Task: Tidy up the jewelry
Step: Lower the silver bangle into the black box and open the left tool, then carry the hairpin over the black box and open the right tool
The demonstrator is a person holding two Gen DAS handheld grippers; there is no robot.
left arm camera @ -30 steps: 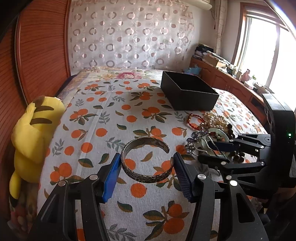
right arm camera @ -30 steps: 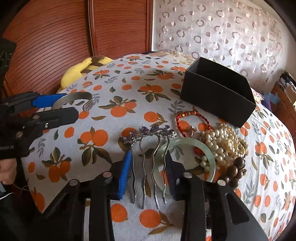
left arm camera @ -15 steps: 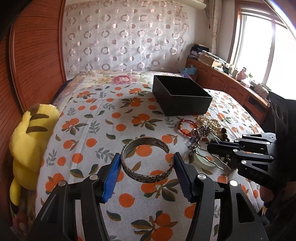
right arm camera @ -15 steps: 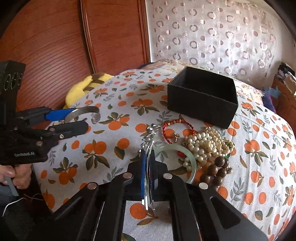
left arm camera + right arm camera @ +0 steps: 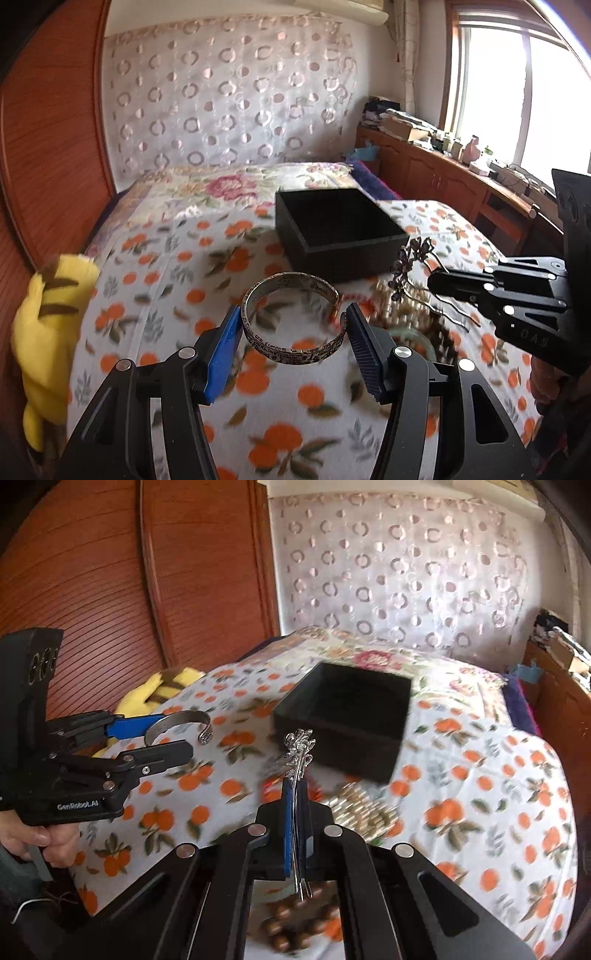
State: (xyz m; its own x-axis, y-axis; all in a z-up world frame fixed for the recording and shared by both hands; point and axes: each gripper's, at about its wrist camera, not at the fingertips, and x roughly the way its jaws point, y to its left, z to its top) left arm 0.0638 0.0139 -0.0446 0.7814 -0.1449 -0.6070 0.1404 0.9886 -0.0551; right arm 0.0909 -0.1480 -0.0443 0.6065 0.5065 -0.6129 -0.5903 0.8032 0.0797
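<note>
My left gripper (image 5: pixel 291 332) is shut on a silver cuff bracelet (image 5: pixel 291 317), held flat above the orange-print bedspread (image 5: pixel 166 295). The same bracelet (image 5: pixel 177 722) shows in the right wrist view at the left, between the left gripper (image 5: pixel 162 738) fingers. My right gripper (image 5: pixel 295 801) is shut on a metal hair comb (image 5: pixel 299 753), whose flowered top sticks up past the fingertips. From the left wrist camera the hair comb (image 5: pixel 412 262) hangs from the right gripper (image 5: pixel 439 282). An open black box (image 5: pixel 340 229) (image 5: pixel 347 720) sits beyond both grippers.
A blurred heap of pearls (image 5: pixel 351 808) and brown beads (image 5: pixel 291 923) lies on the bed under the right gripper. A yellow plush toy (image 5: pixel 48 332) rests at the bed's left edge. A wooden headboard (image 5: pixel 110 590) and a curtained wall (image 5: pixel 229 103) stand behind.
The right gripper shut on the hair comb and lifted it off the bed. Both grippers rose and moved toward the black box, the left one carrying the bracelet.
</note>
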